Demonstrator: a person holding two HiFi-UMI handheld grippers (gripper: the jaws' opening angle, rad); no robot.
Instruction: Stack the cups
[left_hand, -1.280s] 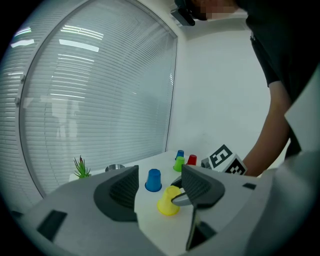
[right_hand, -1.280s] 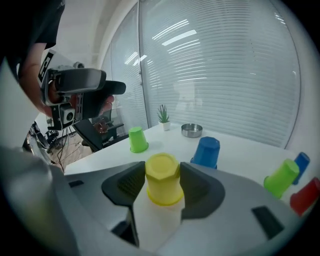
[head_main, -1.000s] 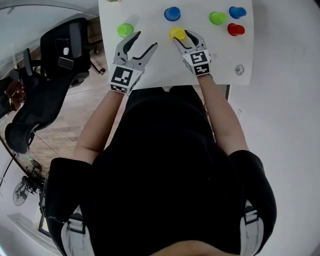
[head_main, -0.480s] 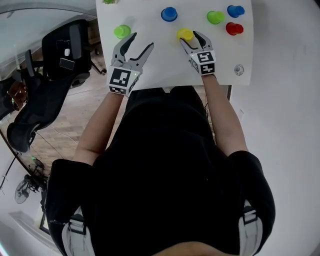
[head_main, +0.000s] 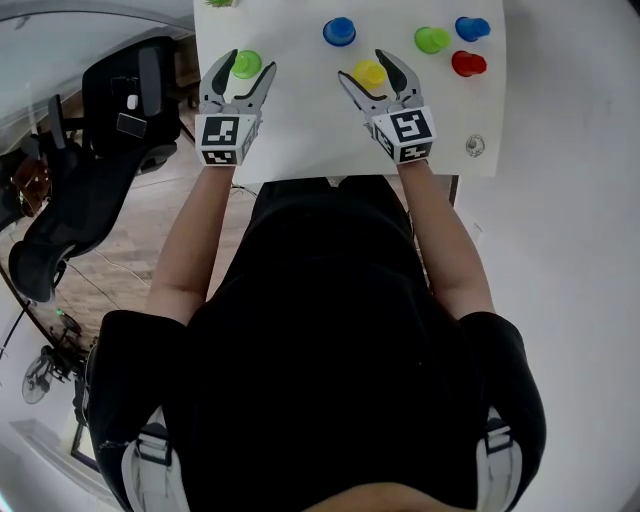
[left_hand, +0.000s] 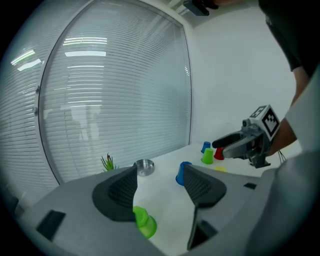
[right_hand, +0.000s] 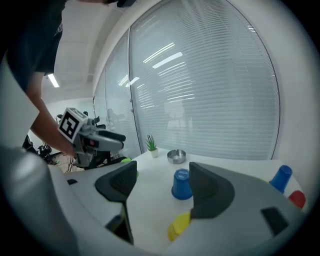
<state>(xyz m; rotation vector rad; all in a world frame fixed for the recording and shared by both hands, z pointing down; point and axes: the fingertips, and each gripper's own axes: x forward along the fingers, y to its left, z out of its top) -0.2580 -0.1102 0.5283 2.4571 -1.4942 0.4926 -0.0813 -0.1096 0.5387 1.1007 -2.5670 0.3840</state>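
Several small cups stand upside down on the white table. My left gripper straddles the left green cup; its jaws are opening and the pads stand clear of the cup. My right gripper has the yellow cup between its jaws, low beside the right jaw; these jaws are opening too, and I see no grip. One blue cup stands just beyond. A second green cup, another blue cup and a red cup cluster at the far right.
A metal ashtray lies near the table's right front corner in the head view. A small potted plant stands by the window blinds. A black office chair sits left of the table.
My left gripper has moved forward and left until its jaws straddle the left green cup. The right gripper's jaws have spread wider around the yellow cup.
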